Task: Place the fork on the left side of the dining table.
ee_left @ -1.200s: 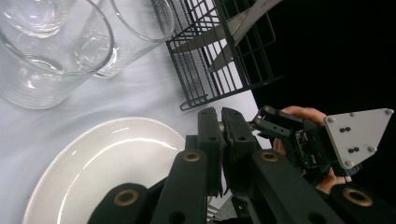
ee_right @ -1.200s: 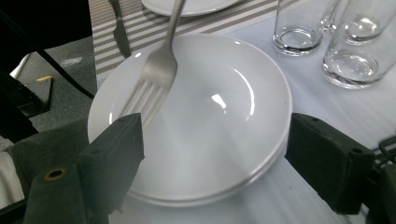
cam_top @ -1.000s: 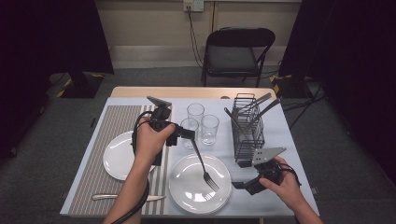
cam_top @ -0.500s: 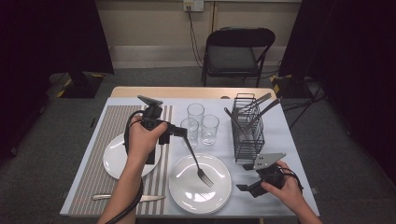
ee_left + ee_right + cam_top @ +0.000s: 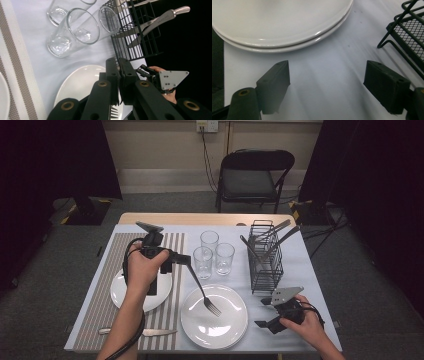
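above the near white plate, the left tongs (image 5: 186, 260) are clamped tight on the handle end of a fork (image 5: 202, 290), whose shaft slants down so that the tines hang over the middle of the plate (image 5: 190, 322); whether they touch it i cannot tell. from the left gripper view the two black jaws are pressed together with the fork's tines (image 5: 115, 112) peeking out beneath them. the left hand (image 5: 140, 270) sits over a second white plate (image 5: 117, 290) on the striped placemat (image 5: 100, 305). near the table's front right corner, the right tongs (image 5: 262, 312) hang low over the bare white tablecloth (image 5: 332, 82) with their jaws spread wide and nothing between them, just beside the rim of the near plate (image 5: 287, 45) and the foot of the black wire caddy (image 5: 409, 32). three clear glasses (image 5: 213, 255) stand together behind the near plate. the caddy (image 5: 265, 265) holds several pieces of cutlery leaning out to the right. a knife (image 5: 145, 332) lies on the placemat at the table's near edge
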